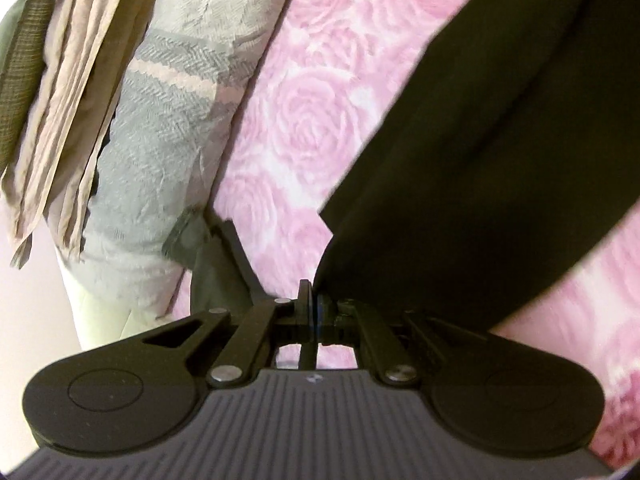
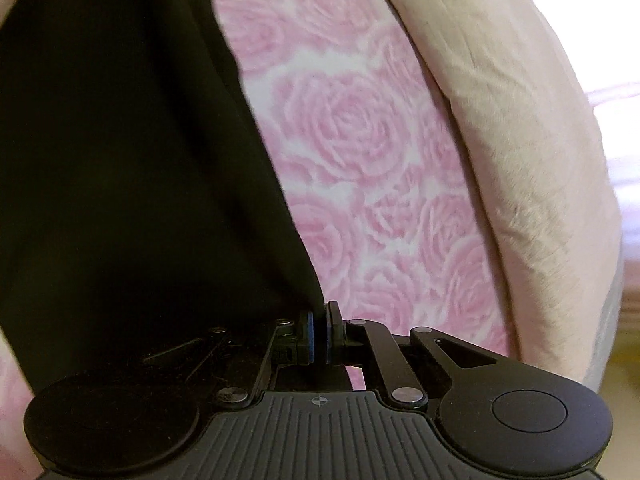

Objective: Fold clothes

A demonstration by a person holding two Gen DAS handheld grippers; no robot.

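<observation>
Black garment (image 1: 500, 128) stretched across the rose-print pink sheet (image 1: 304, 128), filling the right of the left view and the left of the right view. Left gripper (image 1: 310, 300) and right gripper (image 2: 320, 330) each clamped on its edge. Only in the left view — grey herringbone cloth (image 1: 172, 120) upper left; only in the right — beige fabric (image 2: 512, 120) upper right.
</observation>
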